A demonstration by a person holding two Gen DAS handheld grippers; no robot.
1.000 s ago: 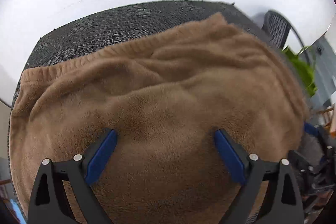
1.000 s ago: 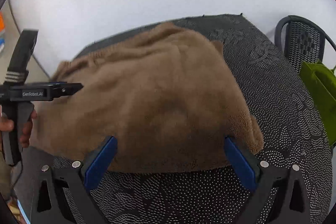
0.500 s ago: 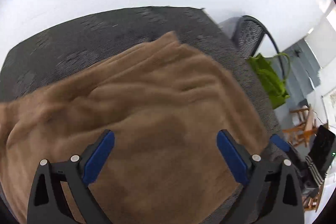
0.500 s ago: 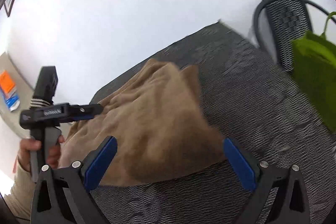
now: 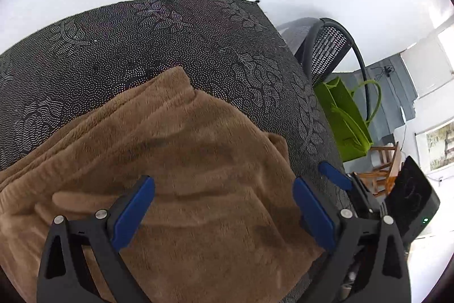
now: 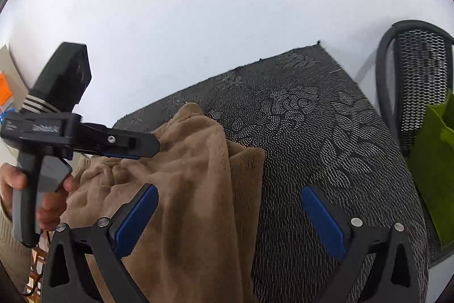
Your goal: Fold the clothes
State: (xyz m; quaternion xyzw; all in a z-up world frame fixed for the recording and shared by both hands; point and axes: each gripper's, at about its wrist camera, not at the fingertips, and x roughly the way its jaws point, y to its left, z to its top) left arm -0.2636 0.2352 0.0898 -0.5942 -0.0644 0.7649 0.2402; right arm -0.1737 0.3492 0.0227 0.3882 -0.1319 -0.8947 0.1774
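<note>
A brown fleece garment (image 5: 176, 161) lies in soft folds on the dark patterned tablecloth (image 5: 170, 41). My left gripper (image 5: 222, 206) hovers over it, open, with only fleece below the gap. In the right wrist view the garment (image 6: 198, 189) fills the lower left. My right gripper (image 6: 229, 217) is open, its left finger over the garment's right edge and its right finger over bare tablecloth (image 6: 312, 132). The left gripper (image 6: 153, 146) shows side-on above the garment's far part, held by a hand (image 6: 17, 181). A blue fingertip (image 5: 334, 178) of the right gripper shows beside the garment.
A black mesh chair (image 5: 326, 47) (image 6: 420, 70) stands past the table's right edge with a green bag (image 5: 346, 121) (image 6: 434, 161) by it. Wooden furniture (image 5: 383, 161) stands further right. A white wall runs behind the table's far edge (image 6: 283, 56).
Both grippers have pulled back and swung right, so more bare tablecloth shows beyond the garment. The garment now looks narrower and more bunched. Both grippers stayed open.
</note>
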